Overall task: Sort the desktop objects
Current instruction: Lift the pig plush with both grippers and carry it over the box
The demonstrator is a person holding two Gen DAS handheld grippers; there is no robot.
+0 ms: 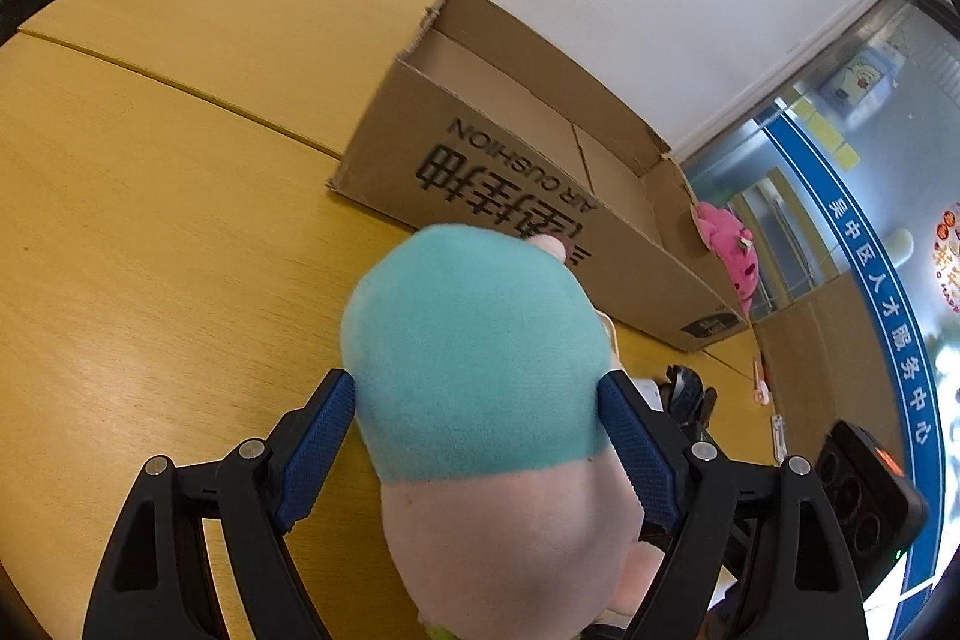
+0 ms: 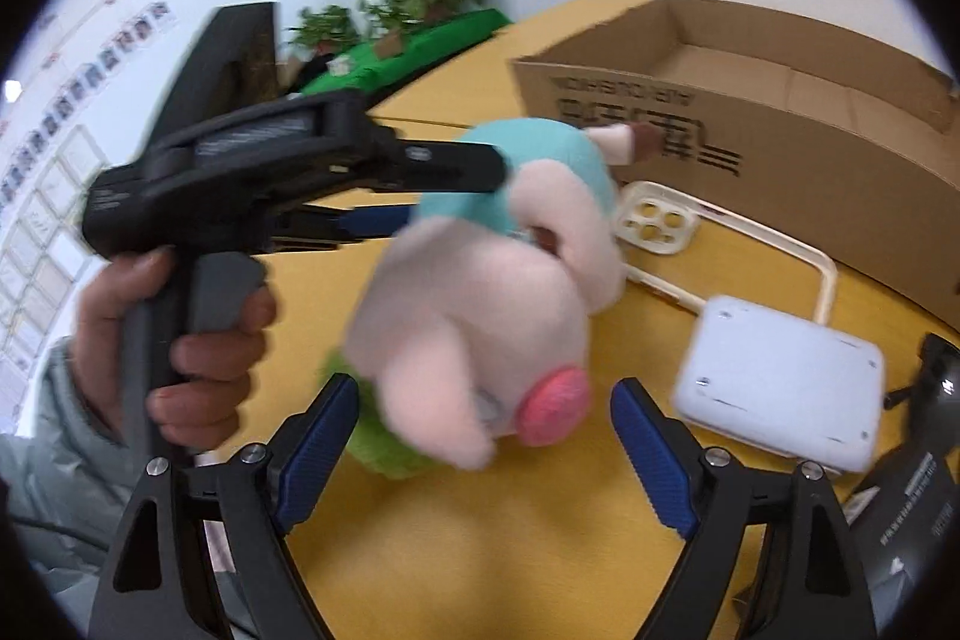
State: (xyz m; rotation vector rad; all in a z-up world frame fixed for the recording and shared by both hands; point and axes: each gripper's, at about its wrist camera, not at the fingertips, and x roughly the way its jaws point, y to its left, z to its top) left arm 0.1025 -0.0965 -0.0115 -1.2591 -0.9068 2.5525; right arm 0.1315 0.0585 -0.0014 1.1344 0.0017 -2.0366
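Carrying the plush [image 1: 480,376] to the box [image 1: 516,148] looked like the step in hand, and doing it well meant keeping the squeeze steady, lifting the toy over the near wall and letting go only once it hung above the box floor, since soft stuffing can creep out of a light pinch. From the left wrist view, the left tool [image 1: 477,418] was closed on the plush, its blue pads [image 1: 324,436] pressed into both sides of the teal part, with the pink part nearer the camera. The plush sat above the table [image 1: 150,232], just short of the box, which lay open-topped against the wall; whether the toy touched the table could not be told. A pink toy [image 1: 729,250] showed past the far end of the box. From the right wrist view, the right tool [image 2: 483,430] stood wide open and held nothing; the plush [image 2: 486,280] hung blurred ahead of its fingers, gripped from the left by the left tool [image 2: 414,196] in the person's hand [image 2: 180,334]. Behind it lay a cream phone case [image 2: 660,220], a white device [image 2: 780,382] and the box [image 2: 750,118], all resting on the table [image 2: 480,532].
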